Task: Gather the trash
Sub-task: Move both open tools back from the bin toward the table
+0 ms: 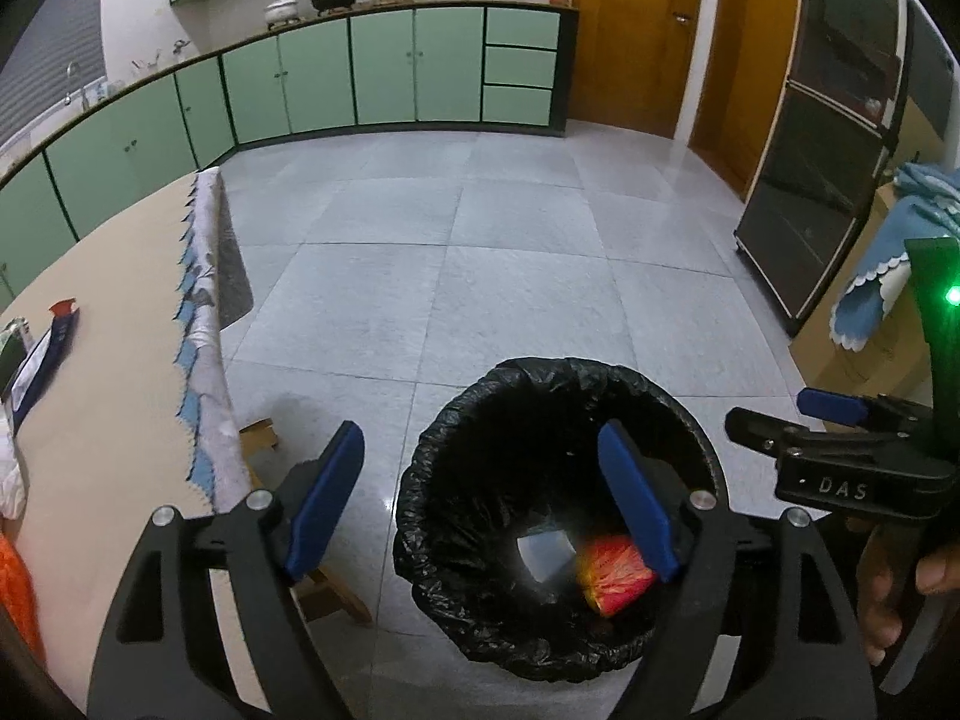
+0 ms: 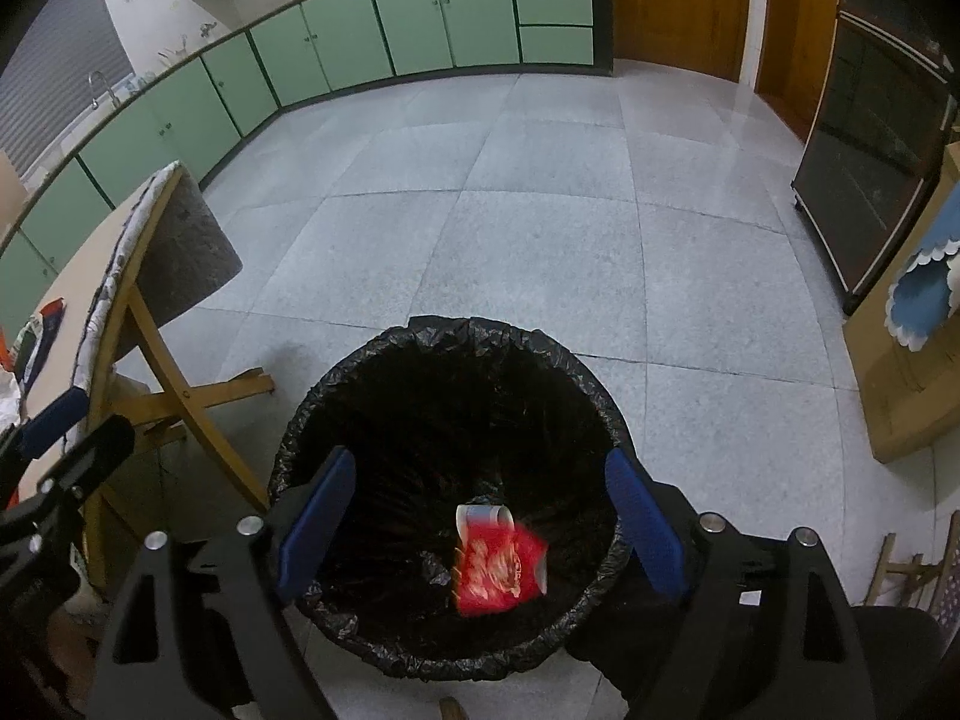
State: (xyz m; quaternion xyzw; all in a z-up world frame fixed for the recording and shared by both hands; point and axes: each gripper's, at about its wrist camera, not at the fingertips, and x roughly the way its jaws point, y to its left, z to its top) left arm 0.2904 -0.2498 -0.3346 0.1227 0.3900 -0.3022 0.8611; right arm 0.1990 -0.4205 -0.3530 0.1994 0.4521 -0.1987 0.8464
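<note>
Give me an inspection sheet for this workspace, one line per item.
Surface: grey tiled floor; beige table at left.
Job's things: bin lined with black plastic bag; red snack wrapper blurred inside it.
Clutter: dark blue packet on the table.
Grippers: left gripper open, empty; right gripper open, empty, above the bin.
Cables: nothing seen.
Surroundings: green kitchen cabinets, wooden door, dark glass cabinet.

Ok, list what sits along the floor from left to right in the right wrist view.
Wooden table → black-lined trash bin → red wrapper inside the bin → dark cabinet → box under blue cloth.
</note>
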